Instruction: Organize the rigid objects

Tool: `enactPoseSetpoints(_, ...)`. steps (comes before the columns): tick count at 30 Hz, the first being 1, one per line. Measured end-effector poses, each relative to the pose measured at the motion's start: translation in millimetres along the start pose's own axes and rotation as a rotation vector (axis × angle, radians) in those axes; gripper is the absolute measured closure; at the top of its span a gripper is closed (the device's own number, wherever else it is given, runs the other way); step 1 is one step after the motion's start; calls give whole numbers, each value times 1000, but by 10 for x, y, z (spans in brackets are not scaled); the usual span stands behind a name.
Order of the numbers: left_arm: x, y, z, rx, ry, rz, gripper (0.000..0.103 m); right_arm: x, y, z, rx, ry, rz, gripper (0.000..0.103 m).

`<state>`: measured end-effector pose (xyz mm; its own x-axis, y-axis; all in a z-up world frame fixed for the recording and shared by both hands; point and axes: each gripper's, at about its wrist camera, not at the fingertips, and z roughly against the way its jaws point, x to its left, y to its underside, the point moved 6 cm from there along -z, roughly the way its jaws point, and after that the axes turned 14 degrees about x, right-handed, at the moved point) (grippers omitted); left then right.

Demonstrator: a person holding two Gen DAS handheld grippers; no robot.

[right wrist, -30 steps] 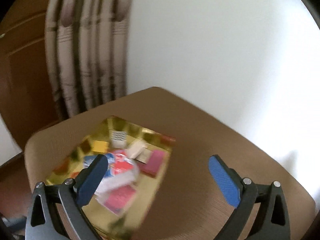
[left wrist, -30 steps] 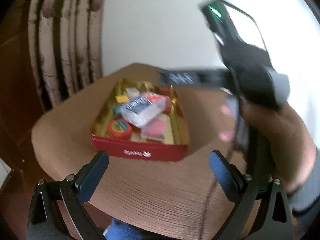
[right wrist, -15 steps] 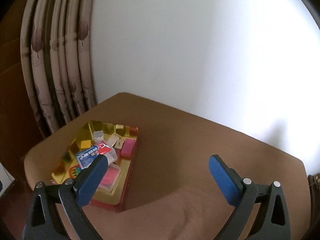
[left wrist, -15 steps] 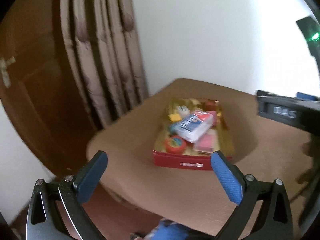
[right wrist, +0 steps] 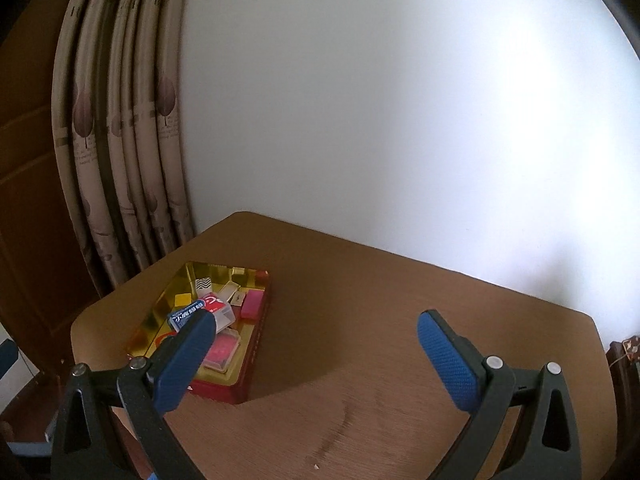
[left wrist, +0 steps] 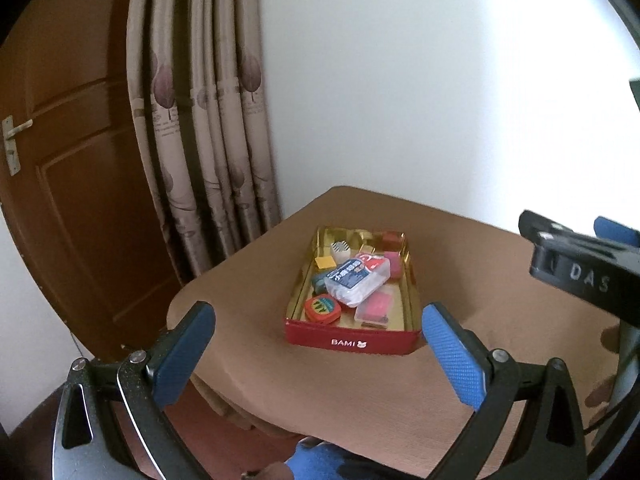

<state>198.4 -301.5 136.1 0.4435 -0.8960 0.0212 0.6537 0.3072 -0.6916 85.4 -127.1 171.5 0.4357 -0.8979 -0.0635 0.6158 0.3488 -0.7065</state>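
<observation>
Two hand-held grippers hang over a brown table, each with its blue-padded fingers spread wide and nothing between them. The left gripper is nearest the table's front edge; the right gripper is above the bare middle of the table, and its black body shows at the right edge of the left view.

Beyond the left gripper's fingertips a red tin marked BAMI stands on the table, open, its gold lining showing. At its near end lie a round red-and-green case and a clear box with pink contents. Resting on top of the pile in the middle is a clear plastic box with a blue-and-red label, tilted. A yellow block, a pink block and a white piece with a wavy black pattern lie toward the far end, with smaller pieces too small to tell.

Behind the table hang a beige leaf-print curtain and a brown door; a white wall fills the rest.
</observation>
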Motion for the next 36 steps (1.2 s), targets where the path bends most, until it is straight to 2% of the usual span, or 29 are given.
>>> enactPoseSetpoints(7, -132, -51, -36, -1, 60, -12, 0, -58, 71, 45, 3, -3, 5, 0)
enactPoseSetpoints(20, -347, -39, -184, 15, 49, -80, 0, -191, 125, -37, 19, 3, 5, 0)
enactPoseSetpoints(30, -286, 0, -285, 24, 18, -41, 0, -287, 177, -120, 34, 10, 1, 0)
enactPoseSetpoints(36, -281, 12, -318, 34, 5, -53, 0, -315, 202, -159, 42, 5, 1, 0)
